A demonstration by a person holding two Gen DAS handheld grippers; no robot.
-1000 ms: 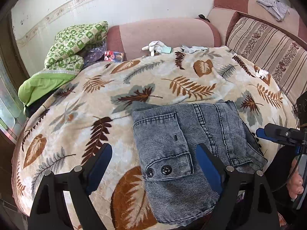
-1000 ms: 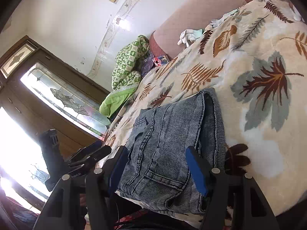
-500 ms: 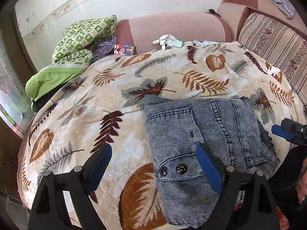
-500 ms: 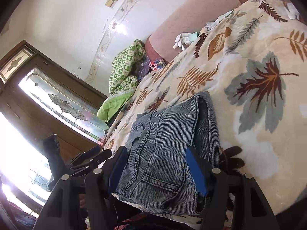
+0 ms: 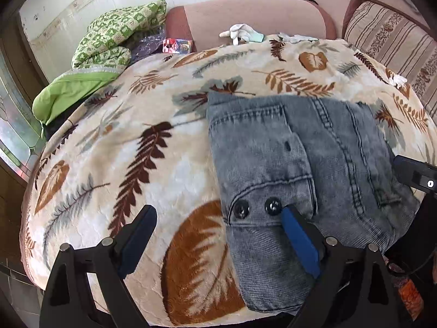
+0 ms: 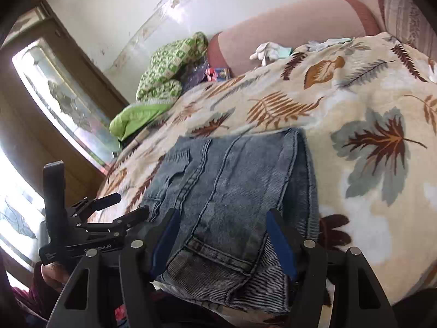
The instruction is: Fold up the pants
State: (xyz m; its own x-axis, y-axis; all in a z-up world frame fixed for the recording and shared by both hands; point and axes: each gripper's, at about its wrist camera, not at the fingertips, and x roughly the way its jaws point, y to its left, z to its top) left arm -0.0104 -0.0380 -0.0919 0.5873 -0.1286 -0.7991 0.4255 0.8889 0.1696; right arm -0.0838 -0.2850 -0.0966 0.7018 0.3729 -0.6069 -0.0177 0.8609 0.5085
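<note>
On the near edge of the leaf-print blanket (image 5: 169, 180), toward 5 o'clock in the left wrist view, the folded gray denim pants (image 5: 295, 164) are laid flat. A buttoned pocket flap with two dark buttons (image 5: 256, 207) is presented on the upper layer. The near end of the pants is draped slightly over the blanket edge.

The left gripper (image 5: 218, 235) is held with its fingers wide apart and nothing is gripped. Its right-hand blue pad (image 5: 297, 240) is seen over the pocket flap beside the buttons; its left-hand pad is positioned over bare blanket. Whether the pad touches the fabric cannot be told.

In the right wrist view, the right gripper (image 6: 224, 237) is likewise spread apart, and the near hem of the pants (image 6: 232, 180) is framed between its blue pads. No fabric is clamped. The left gripper (image 6: 90, 218) is visible at 9 o'clock in this view, just beside the left edge of the pants.

At 11 o'clock in the left wrist view, a green patterned quilt (image 5: 114, 38) is piled against the wall. At 12 o'clock, a white glove (image 5: 240, 31) is placed at the foot of a pink sofa backrest (image 5: 245, 13). At 2 o'clock, a striped cushion (image 5: 393, 41) is located.
</note>
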